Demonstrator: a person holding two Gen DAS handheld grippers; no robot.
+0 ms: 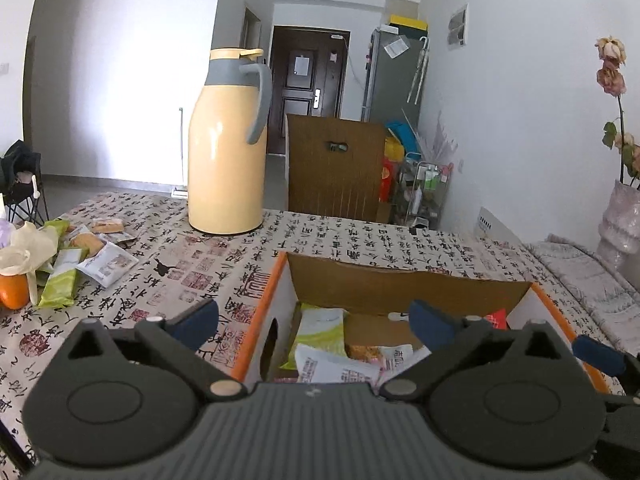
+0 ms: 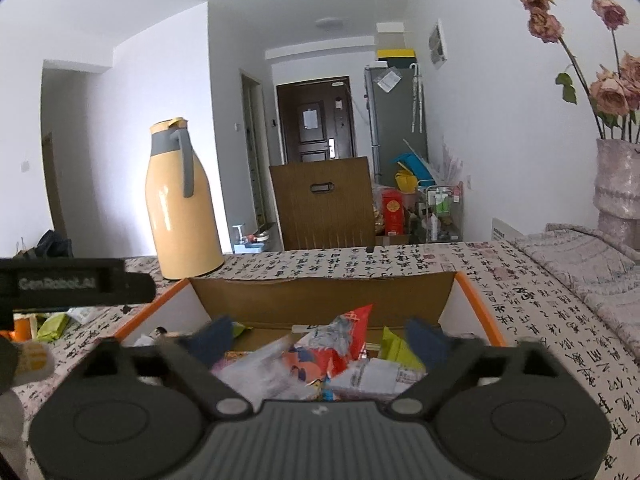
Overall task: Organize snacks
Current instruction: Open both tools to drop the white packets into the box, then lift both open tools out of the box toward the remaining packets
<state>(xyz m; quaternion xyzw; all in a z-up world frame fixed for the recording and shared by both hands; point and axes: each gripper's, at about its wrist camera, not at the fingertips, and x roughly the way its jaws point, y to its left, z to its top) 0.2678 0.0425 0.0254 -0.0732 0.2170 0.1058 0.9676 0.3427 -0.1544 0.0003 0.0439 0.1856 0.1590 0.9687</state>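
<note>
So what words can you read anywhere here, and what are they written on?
"GenRobot.AI": on the black bar at the left of the right wrist view, blurred but legible.
Tablecloth: printed Chinese characters, too distorted to read.
Snack packets in the box: print too small.
Door notices: too small.

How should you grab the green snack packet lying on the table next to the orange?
Probably by its near short end, coming from above with the fingers across its narrow width. The green snack packet lies flat on the tablecloth, long and slim, so its width fits between open fingers. Its far end is tucked among other packets beside the orange; the near end looks free.
</note>
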